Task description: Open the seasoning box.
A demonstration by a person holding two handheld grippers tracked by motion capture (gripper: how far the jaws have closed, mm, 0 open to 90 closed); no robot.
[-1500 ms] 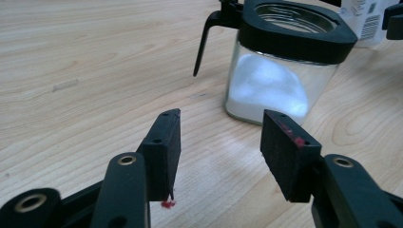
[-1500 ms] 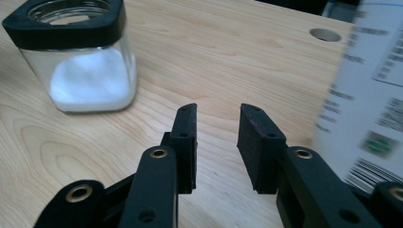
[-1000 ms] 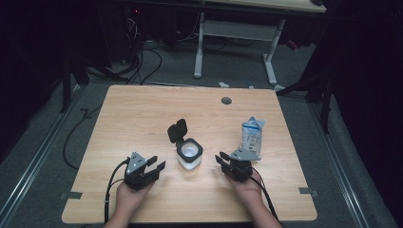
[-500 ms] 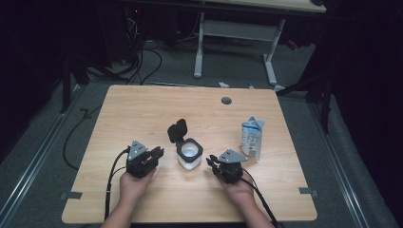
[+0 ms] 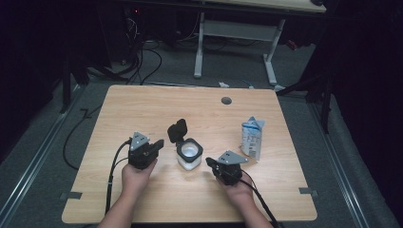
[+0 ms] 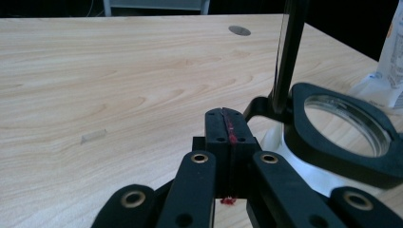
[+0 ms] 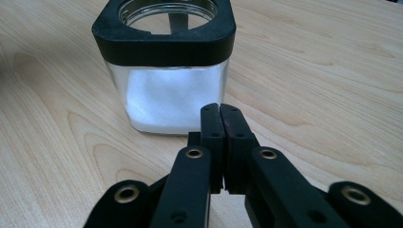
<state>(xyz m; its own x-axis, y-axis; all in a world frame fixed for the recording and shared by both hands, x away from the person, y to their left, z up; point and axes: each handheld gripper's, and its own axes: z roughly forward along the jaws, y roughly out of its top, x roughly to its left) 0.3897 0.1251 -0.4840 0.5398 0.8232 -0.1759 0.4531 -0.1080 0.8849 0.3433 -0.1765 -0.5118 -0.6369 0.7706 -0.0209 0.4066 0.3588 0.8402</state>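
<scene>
Two grippers flank the square glass jar point(image 5: 190, 154), whose lid point(image 5: 177, 130) stands hinged open: the left gripper point(image 5: 153, 145) and right gripper point(image 5: 211, 163) have just been closing and now sit fully shut on nothing. Judged step: staging before a grasp. Next, each must reopen; the milk carton point(image 5: 252, 137) stands beyond the right gripper.

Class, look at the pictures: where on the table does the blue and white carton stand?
In the high view the carton stands upright toward the table's right side, right of the open jar and just beyond the right tongs.
</scene>
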